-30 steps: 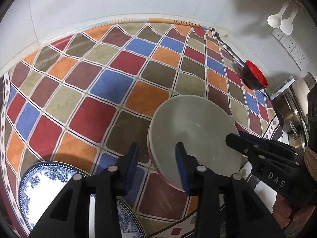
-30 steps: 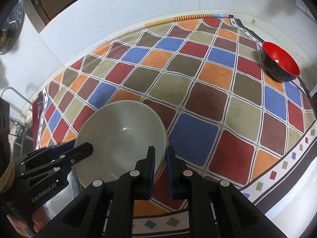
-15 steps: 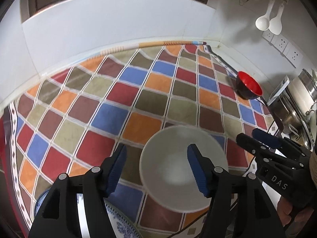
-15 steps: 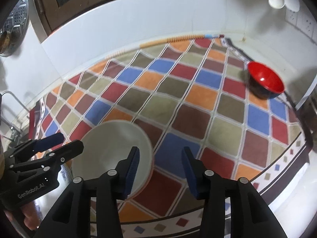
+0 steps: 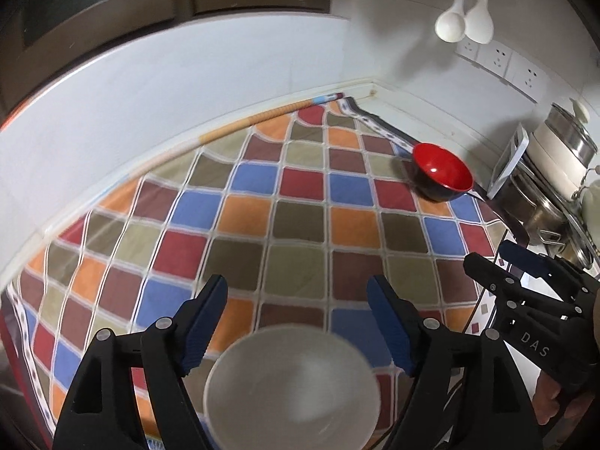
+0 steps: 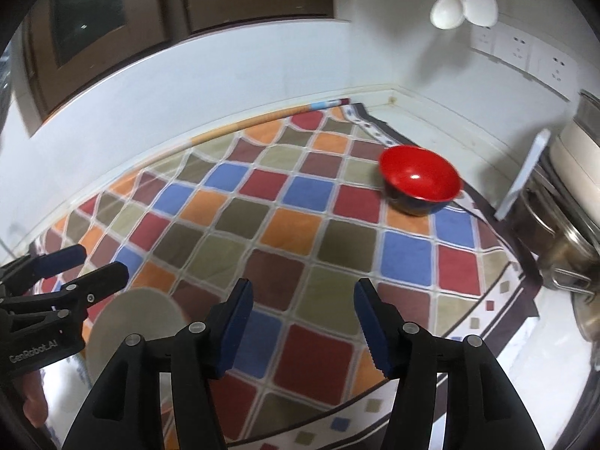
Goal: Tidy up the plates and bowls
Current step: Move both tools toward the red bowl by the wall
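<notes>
Both hand-held grippers, left (image 5: 296, 300) and right (image 6: 302, 305), gape wide and empty; reaching for the red bowl (image 6: 420, 183) could knock the seemingly unheld white bowl (image 5: 292, 386).

Near bowl (image 5: 292, 386) sits on cloth (image 5: 300, 225) front-left, far bowl (image 6: 420, 183) at back-right corner, pots (image 5: 555, 172) right of cloth, spoons (image 6: 465, 3) on wall.

We see the white bowl (image 5: 292, 386) blurred, its near rim cut off by the frame's bottom edge; in the right wrist view, the left gripper (image 6: 62, 273) hides its left part.
</notes>
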Demonstrator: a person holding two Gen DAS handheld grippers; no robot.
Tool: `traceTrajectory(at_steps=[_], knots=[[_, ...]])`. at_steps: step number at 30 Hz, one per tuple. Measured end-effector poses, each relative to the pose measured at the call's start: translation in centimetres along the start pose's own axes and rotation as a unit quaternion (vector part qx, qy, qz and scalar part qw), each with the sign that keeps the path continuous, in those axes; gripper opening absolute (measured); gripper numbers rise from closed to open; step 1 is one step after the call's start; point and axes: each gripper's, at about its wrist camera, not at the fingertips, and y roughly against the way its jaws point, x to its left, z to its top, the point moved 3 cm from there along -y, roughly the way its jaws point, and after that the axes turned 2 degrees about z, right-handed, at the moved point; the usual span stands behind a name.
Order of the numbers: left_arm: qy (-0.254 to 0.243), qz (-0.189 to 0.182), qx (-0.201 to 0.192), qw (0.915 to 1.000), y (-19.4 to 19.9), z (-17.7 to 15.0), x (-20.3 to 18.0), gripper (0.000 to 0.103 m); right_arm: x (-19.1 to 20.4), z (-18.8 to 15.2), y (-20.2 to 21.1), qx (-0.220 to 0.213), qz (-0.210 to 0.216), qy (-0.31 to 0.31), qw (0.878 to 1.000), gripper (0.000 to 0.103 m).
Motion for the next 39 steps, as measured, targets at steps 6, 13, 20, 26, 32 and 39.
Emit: traceTrajectory(at_steps=[6, 13, 20, 26, 32, 39], knots=[[-0.046, -0.006, -0.011, 0.9989, -1.2, 2.8, -2.9, 0.078, -3.4, 1.2, -0.2, -0.015, -0.029, -0.024, 0.999, 0.060], [-0.088, -0.033, -0.008, 0.9955, -2.6, 6.2, -6.3, 0.078, -6.5, 2.3, -0.1, -0.030, -0.061, -0.036, 0.997, 0.063], [-0.123, -0.036, -0.008, 0.9917, -4.7, 9.5, -9.7, 0.078, -10.6, 3.9, -0.4, -0.043, -0.087, -0.068, 0.993, 0.063], [-0.150, -0.037, -0.003, 0.9880, -7.1, 12.2, -12.2, 0.078, -14.4, 5.5, -1.4, -0.056, -0.112, -0.094, 0.988, 0.063], [-0.171, -0.048, 0.021, 0.9839, -10.7, 14.3, -14.1, 0.078, -16.8, 6.6, -3.6, -0.052, -0.110, -0.124, 0.985, 0.063], [-0.180, -0.064, 0.063, 0.9795, -16.2, 15.9, -15.8, 0.077, -18.0, 7.3, -7.0, -0.039, -0.110, -0.141, 0.983, 0.063]])
